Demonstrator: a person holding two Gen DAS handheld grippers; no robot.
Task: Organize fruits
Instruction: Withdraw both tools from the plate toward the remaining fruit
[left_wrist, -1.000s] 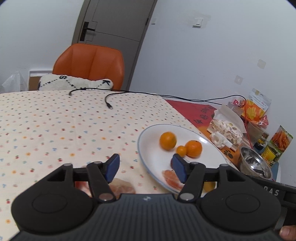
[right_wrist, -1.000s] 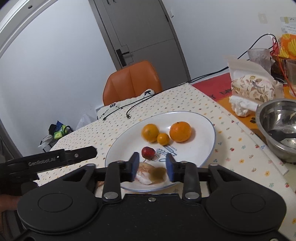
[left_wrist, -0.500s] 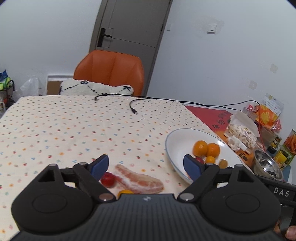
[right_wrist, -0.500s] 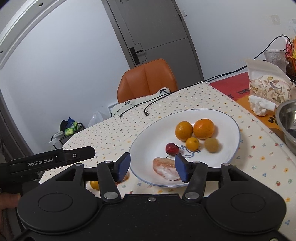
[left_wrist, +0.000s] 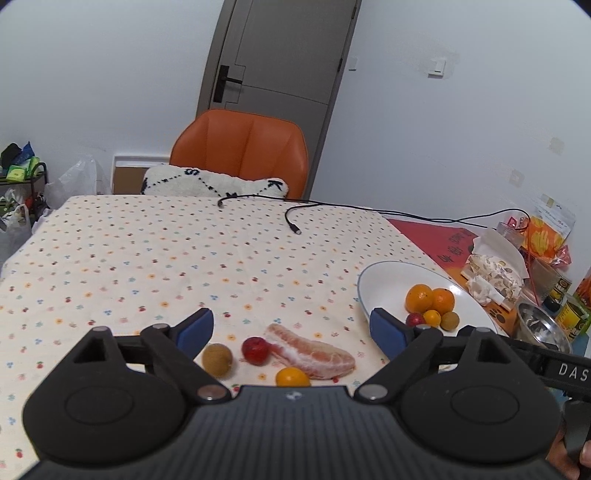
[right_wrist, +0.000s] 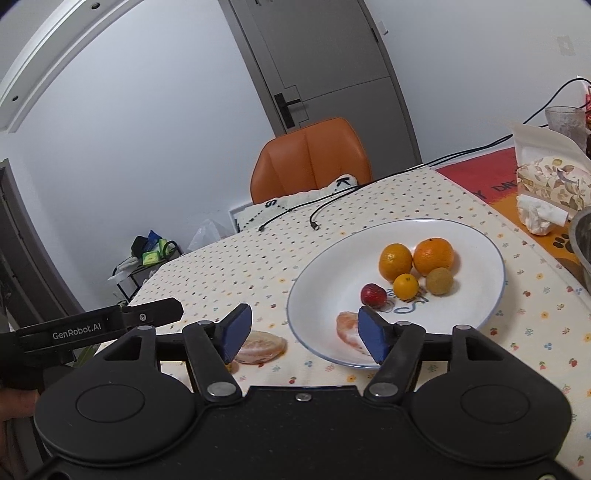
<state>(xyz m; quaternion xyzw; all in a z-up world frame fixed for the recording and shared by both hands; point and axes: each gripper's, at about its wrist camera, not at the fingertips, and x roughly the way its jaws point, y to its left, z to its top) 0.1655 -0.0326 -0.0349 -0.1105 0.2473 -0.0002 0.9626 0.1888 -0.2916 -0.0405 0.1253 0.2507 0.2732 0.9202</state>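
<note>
Fruits are seen in two groups. On the tablecloth (left_wrist: 147, 258), just ahead of the left gripper (left_wrist: 291, 326), a brown longan (left_wrist: 217, 360), a red berry (left_wrist: 255, 350), a pomelo piece (left_wrist: 314, 356) and a small orange (left_wrist: 292, 376) are found; the pomelo's long axis runs left to right across the spread, empty jaws. The left gripper is judged nearer to them. To the right, the plate (right_wrist: 476, 314) holds two oranges (right_wrist: 395, 260), a kumquat (right_wrist: 405, 286), another longan (right_wrist: 439, 280), a strawberry (right_wrist: 373, 294) and a pomelo slice (right_wrist: 347, 330). The right gripper (right_wrist: 304, 328) is also spread and empty.
</note>
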